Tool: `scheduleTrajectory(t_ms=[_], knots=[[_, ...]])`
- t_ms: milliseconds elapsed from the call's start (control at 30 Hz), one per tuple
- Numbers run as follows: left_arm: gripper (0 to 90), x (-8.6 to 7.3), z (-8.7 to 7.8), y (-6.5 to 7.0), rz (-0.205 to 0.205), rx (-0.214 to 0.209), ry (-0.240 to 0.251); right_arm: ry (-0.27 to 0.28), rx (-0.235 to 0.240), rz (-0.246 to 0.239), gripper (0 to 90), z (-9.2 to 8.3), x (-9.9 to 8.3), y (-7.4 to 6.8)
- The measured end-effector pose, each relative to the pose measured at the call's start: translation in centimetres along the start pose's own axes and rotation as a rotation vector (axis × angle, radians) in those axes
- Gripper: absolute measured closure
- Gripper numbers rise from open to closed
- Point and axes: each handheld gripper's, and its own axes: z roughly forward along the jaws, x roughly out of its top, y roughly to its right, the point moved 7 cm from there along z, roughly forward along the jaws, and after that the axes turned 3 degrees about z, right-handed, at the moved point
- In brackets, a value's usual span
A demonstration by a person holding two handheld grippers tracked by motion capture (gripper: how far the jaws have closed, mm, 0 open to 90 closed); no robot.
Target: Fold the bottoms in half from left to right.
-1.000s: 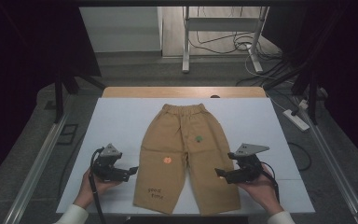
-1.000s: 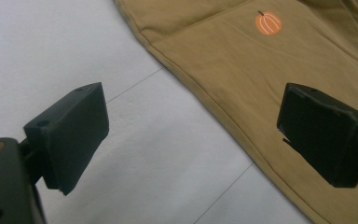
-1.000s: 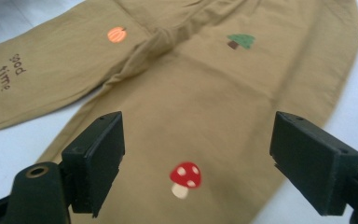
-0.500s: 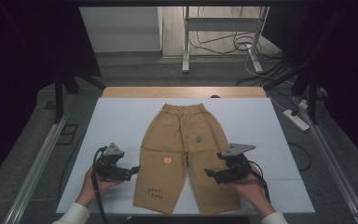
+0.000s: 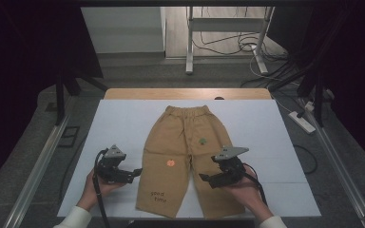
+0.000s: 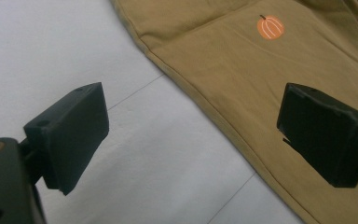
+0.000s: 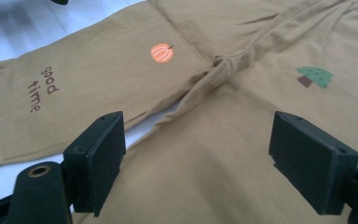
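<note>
- High view: a pair of tan shorts [image 5: 185, 156] lies flat and face up in the middle of the white table [image 5: 266, 128], waistband away from the person, both legs pointing toward them.
- The left tool [image 5: 132, 174] hangs just beside the outer seam of the person's-left leg, jaws spread and empty; in the left gripper view the seam runs between the two black jaws, with the pumpkin print [image 6: 270, 27] farther off.
- The right tool [image 5: 208, 179] is over the other leg, jaws also spread wide, holding nothing; the right gripper view looks across the crotch seam toward the tree print [image 7: 314, 76] and the "good time" lettering [image 7: 41, 87].
- My guess is a fold is about to start, so each tool should come down low and bite only the edge of the cloth.
- The left one wants a slight push inward so the hem sits fully between its jaws before closing.
- Both should lift together, or the fabric will likely twist at the bunched crotch.
</note>
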Motion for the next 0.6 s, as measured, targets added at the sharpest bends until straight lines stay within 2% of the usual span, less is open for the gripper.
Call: scheduleTrajectory(t_ms=[600], knots=[[8.9, 0.0, 0.1, -0.1, -0.003, 0.008, -0.002, -0.028, 0.056, -0.048, 18.8, 2.4, 1.0, -2.9]])
